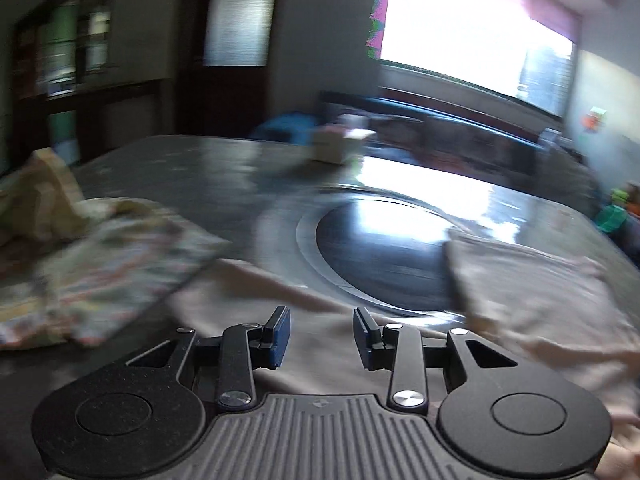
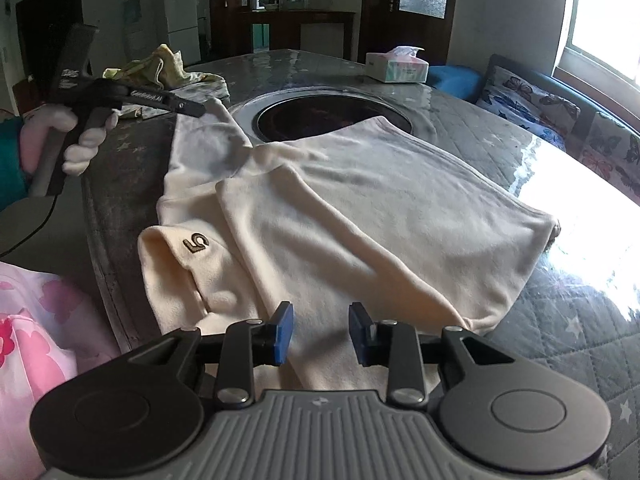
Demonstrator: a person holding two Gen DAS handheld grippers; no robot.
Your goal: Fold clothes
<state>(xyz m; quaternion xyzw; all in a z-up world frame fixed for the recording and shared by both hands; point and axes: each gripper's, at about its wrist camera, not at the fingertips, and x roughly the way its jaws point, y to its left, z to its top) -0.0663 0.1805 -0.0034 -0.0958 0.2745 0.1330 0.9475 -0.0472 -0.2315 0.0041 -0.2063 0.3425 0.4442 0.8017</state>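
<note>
Fingers [image 2: 284,330] of the right gripper [image 2: 320,332] stood apart, empty, over the cream shirt's [image 2: 360,208] near hem at the table's [image 2: 560,344] near edge. Left gripper [image 1: 322,336] likewise parted, holding nothing. Shirt looked soft, light, limp; best pinched at hem corners.

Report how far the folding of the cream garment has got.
Done: the cream garment lies on the table, its sides turned over the middle and one sleeve with a "5" folded in. In hand: nothing; the left gripper hangs above the garment's far corner, and the right gripper stands open over the near edge. Left: the final folds, then the crumpled clothes at the far side.
</note>
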